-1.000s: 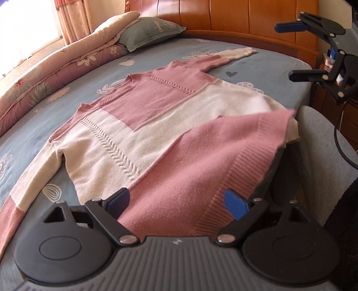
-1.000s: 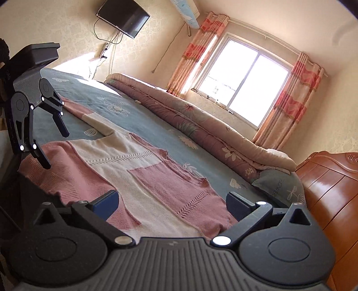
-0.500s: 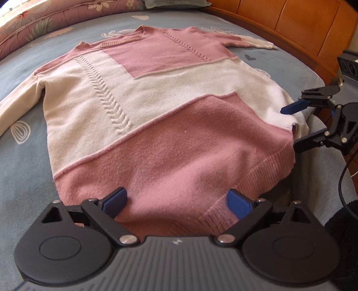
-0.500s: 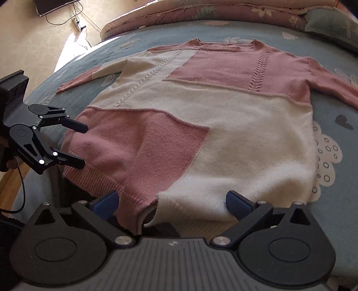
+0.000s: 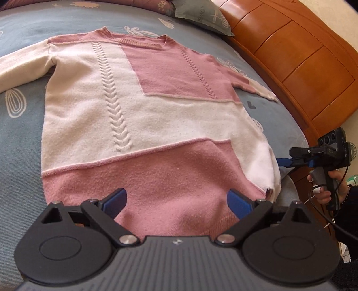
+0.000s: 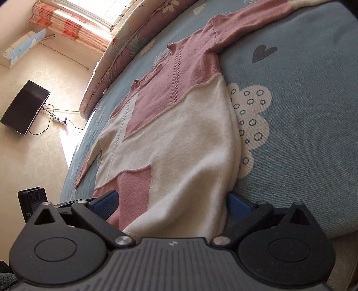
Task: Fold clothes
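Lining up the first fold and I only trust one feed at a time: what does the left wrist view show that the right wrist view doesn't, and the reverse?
Only the left wrist view: the wooden headboard, a grey pillow, and the hand holding the right gripper at the hem's white corner.

Only the right wrist view: the wall TV, curtained window, air conditioner and rolled quilt.

Both: the pink and white sweater lying flat, face up on the blue bedsheet, sleeves spread, and the left gripper, open over the pink hem.

Sweater [image 5: 156,125] fuzzy matt knit; bedsheet [image 5: 20,138] matt cloth; headboard [image 5: 297,56] glossy wood.
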Action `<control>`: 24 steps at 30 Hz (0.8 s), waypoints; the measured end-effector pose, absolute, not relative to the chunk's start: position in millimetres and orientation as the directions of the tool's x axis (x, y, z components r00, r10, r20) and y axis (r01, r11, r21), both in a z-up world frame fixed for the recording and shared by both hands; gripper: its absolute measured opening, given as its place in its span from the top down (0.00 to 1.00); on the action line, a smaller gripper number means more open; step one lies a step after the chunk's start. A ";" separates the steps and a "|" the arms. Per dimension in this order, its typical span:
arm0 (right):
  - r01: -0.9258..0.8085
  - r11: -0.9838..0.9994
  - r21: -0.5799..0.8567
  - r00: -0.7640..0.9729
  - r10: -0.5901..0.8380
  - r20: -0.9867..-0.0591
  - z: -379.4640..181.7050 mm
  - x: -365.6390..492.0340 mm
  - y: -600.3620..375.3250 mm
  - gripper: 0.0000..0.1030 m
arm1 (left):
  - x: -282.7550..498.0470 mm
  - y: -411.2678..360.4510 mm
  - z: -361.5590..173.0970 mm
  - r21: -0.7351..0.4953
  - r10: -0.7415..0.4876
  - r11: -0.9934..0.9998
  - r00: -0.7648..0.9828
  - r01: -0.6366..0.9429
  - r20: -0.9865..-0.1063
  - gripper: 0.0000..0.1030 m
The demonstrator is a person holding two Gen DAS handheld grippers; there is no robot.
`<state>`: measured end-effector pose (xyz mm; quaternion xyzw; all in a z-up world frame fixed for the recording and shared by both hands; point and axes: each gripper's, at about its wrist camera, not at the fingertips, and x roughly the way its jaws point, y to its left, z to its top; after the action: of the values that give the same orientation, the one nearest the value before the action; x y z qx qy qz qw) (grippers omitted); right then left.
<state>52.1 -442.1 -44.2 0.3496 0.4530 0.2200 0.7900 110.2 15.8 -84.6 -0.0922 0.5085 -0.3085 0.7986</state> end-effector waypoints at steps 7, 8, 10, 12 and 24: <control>-0.029 0.648 0.761 0.456 0.686 -0.566 -48.4 77.5 -435.6 0.00 | 116.3 21.3 -95.2 -0.534 -0.630 0.771 0.299 0.347 -0.717 0.01; -0.037 0.633 0.773 0.432 0.708 -0.559 -48.6 74.0 -439.3 0.00 | 114.8 23.6 -96.1 -0.535 -0.633 0.769 0.298 0.350 -0.714 0.01; -0.066 0.606 0.793 0.394 0.746 -0.537 -48.9 65.3 -450.2 0.00 | 112.9 30.8 -99.2 -0.562 -0.659 0.749 0.303 0.352 -0.688 0.01; -0.093 0.587 0.804 0.369 0.770 -0.520 -48.8 59.3 -457.9 0.01 | 113.9 38.5 -102.7 -0.601 -0.688 0.724 0.306 0.337 -0.658 0.01; -0.161 0.601 0.783 0.308 0.784 -0.538 -49.7 77.6 -446.7 0.01 | 118.7 41.3 -105.1 -0.636 -0.709 0.705 0.321 0.314 -0.628 0.01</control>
<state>77.6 -446.7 -49.7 0.3145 0.4953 0.3173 0.7450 118.7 41.3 -105.1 -0.2044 0.4837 -0.3251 0.7865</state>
